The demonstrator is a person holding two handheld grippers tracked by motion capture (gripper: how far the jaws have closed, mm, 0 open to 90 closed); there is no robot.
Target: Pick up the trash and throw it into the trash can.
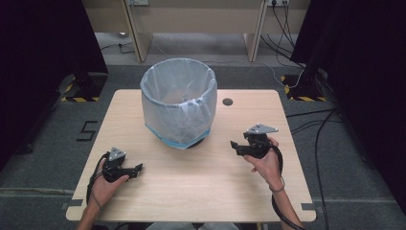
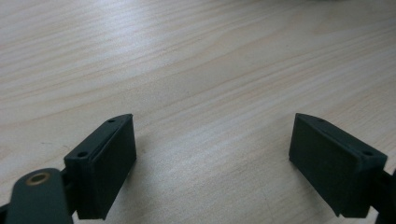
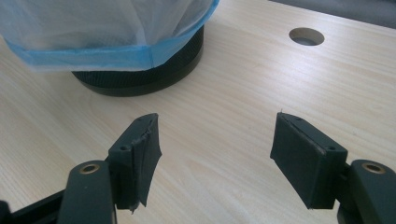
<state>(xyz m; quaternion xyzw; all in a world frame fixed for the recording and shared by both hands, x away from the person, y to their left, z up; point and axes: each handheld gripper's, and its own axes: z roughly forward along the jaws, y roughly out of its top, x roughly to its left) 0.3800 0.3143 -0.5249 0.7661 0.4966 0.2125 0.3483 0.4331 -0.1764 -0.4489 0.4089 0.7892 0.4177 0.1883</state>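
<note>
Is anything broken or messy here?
A little. The right gripper has a frayed, torn pad on one jaw. The bag hangs loosely over the bin, its blue hem sagging unevenly. Nothing is spilled on the table.

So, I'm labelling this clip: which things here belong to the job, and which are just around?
In the job:
- bin lined with a white bag
- left gripper, open
- right gripper, open

Just around:
- table
- round cable hole
- floor cables
</note>
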